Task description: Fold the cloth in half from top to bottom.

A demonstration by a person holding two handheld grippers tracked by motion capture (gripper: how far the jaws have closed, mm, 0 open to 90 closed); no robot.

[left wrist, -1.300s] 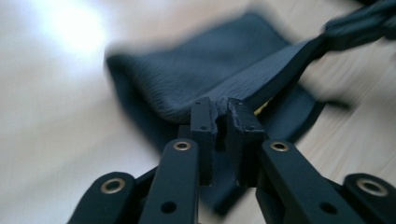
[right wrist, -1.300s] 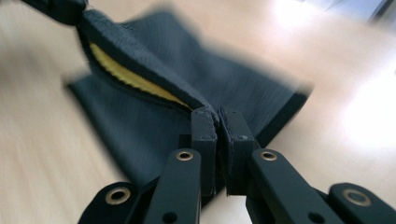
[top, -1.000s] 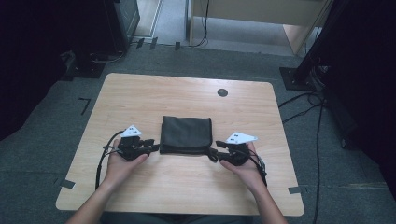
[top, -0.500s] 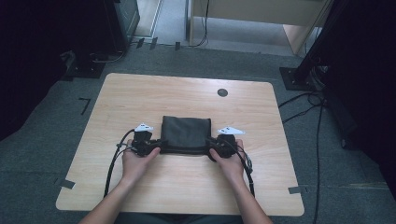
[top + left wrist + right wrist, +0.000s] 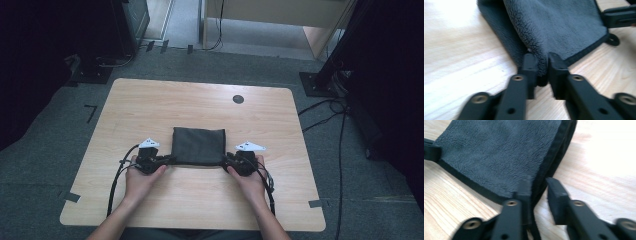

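Cloth (image 5: 198, 145), dark grey, fleecy, with a black bound hem: folded into a flat rectangle, lying on the near middle of the wooden table (image 5: 200, 107), long edges across the person's front.

Left hand (image 5: 139, 176): forearm enters from the bottom edge, palm down, wrist low over the tabletop. Left gripper (image 5: 169, 160) points level toward the cloth's near left corner. In the left gripper view the two black fingertips (image 5: 530, 62) stand close together with a fold of the corner (image 5: 541, 67) pinched up between them; both pads press on the fabric. Its jaws have just been opening a little, the cloth remaining between them.

Right hand (image 5: 250, 177): mirror pose, forearm from the bottom edge, palm down. Right gripper (image 5: 226, 161) points level toward the near right corner. In the right gripper view one fingertip (image 5: 525, 187) lies against the hemmed edge (image 5: 549, 162), while the other stands clear to the side over bare wood; the jaws are released, not pressing the cloth. They have just been opening.

Black cable (image 5: 116, 182) trails from the left gripper along the table toward the near edge.

Change since the earliest frame: both hands were then set wider, grippers apart from the cloth's sides; now both have drawn inward to the near corners. Cloth outline and place unchanged.

Small dark round grommet (image 5: 238, 99) in the far tabletop, well apart from the cloth.
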